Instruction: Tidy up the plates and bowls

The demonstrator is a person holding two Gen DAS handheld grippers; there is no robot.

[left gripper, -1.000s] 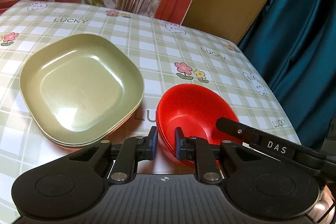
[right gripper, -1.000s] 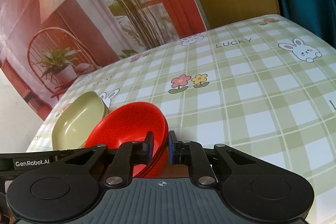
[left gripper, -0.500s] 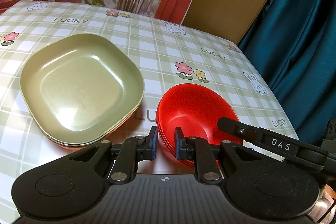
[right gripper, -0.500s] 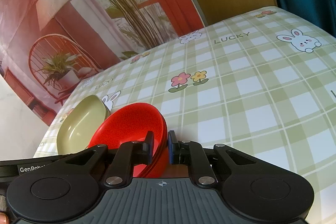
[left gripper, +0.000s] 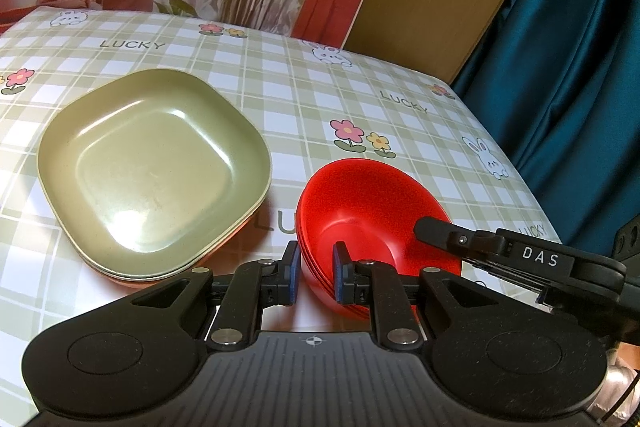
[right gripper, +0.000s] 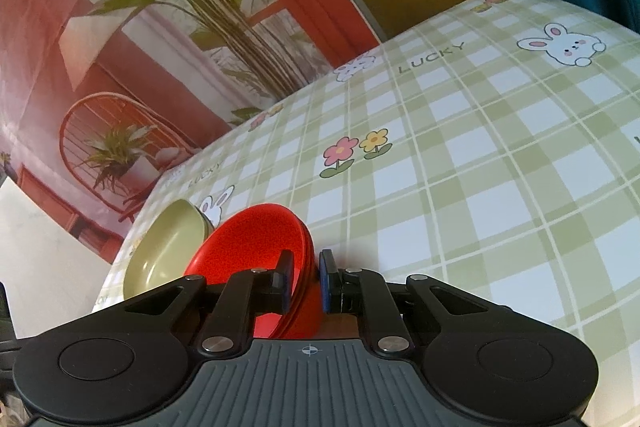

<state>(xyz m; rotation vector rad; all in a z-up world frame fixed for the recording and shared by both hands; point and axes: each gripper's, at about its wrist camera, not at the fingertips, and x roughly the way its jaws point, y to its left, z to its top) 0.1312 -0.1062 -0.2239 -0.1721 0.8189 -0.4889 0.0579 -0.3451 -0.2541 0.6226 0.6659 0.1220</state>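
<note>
A stack of red bowls [left gripper: 368,203] sits on the checked tablecloth, to the right of a stack of square plates with an olive green plate [left gripper: 152,167] on top. My left gripper [left gripper: 316,277] straddles the near left rim of the red bowls, jaws slightly apart around it. My right gripper [right gripper: 304,281] straddles the right rim of the same bowls [right gripper: 248,247], jaws narrowly apart around the rim. The right gripper's finger also shows in the left wrist view [left gripper: 500,247]. The green plate shows at the left in the right wrist view [right gripper: 168,243].
The table [left gripper: 280,87] carries a green checked cloth with flowers and rabbits. A printed backdrop with plants stands behind it. A teal curtain [left gripper: 568,67] hangs past the table's right edge.
The right gripper has tilted and lifted slightly, so its view swings upward. The red bowls and the left gripper have barely moved.
</note>
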